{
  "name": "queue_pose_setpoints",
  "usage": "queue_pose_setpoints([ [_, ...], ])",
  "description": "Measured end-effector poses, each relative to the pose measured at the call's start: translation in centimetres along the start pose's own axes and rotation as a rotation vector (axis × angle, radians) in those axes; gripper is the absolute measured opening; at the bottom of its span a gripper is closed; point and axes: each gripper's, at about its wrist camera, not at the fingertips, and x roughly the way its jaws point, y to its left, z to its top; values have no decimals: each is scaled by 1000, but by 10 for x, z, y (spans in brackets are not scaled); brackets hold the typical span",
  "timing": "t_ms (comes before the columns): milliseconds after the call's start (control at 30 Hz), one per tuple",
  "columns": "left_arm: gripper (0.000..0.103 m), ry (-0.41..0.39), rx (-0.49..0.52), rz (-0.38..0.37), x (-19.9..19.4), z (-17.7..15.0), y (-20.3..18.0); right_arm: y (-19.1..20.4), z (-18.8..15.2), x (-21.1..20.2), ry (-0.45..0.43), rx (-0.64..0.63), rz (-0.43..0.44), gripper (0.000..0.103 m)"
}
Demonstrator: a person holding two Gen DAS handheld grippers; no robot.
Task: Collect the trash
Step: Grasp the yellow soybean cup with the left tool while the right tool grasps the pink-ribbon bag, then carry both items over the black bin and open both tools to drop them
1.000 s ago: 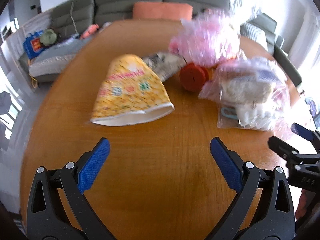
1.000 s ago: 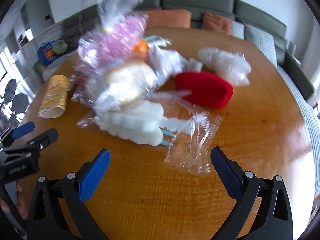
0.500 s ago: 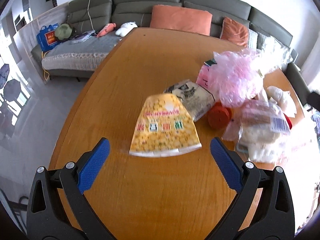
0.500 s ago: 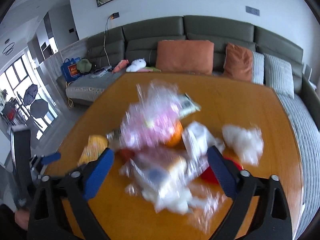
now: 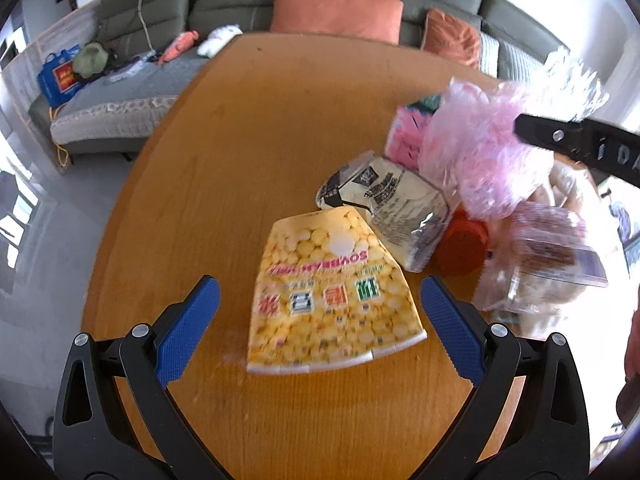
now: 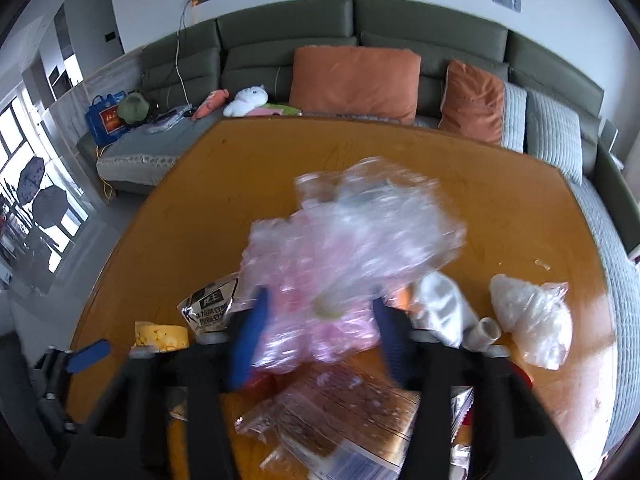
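Note:
A flattened yellow carton (image 5: pixel 332 296) lies on the wooden table (image 5: pixel 224 152), between the wide-apart fingers of my open left gripper (image 5: pixel 320 324), which do not touch it. My right gripper (image 6: pixel 320 338) hangs over the trash pile and its jaws are closing on a crumpled pink and clear plastic bag (image 6: pixel 352 240). The bag is bunched between the blue pads (image 6: pixel 248 336) and hides what lies behind it. In the left wrist view the right gripper's black arm (image 5: pixel 576 144) reaches into the same pink bag (image 5: pixel 480 160).
Around the pink bag lie a silver snack pouch (image 5: pixel 388 200), a red lid (image 5: pixel 460 248), a clear bag of food (image 6: pixel 348 404), a white bag (image 6: pixel 532 320) and a paper tube (image 6: pixel 486 332). A green sofa (image 6: pixel 360 28) with orange cushions runs behind the table.
The left gripper moved until the yellow carton sat between its open jaws. The right gripper rose over the pile, and its jaws narrowed from wide open onto the pink bag.

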Motion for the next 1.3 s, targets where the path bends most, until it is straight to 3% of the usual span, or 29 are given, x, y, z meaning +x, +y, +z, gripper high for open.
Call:
queue_pose_setpoints([
  [200, 97, 91, -15, 7, 32, 3, 2, -6, -2, -15, -20, 57, 48, 29],
  [300, 95, 90, 0, 44, 34, 5, 2, -4, -1, -28, -49, 40, 50, 29],
  [400, 64, 62, 18, 21, 27, 9, -1, -1, 1, -41, -80, 21, 49, 29],
  [467, 50, 63, -4, -52, 23, 11, 2, 2, 1, -48, -93, 18, 54, 30],
  [500, 37, 62, -18, -77, 20, 11, 6, 4, 1, -52, -100, 17, 56, 29],
  [600, 33, 52, -38, -130, 12, 5, 13, 11, 2, -62, -113, 8, 61, 29],
  [800, 31, -25, -22, -128, -20, -7, 26, 36, 3, -77, -133, -18, 83, 29],
  [1000, 31, -73, -50, -78, -51, -20, 56, 83, 2, -77, -117, -67, 137, 29],
  [1300, 31, -133, -208, 42, -89, -40, 159, 183, 5, -65, -84, -173, 270, 29],
])
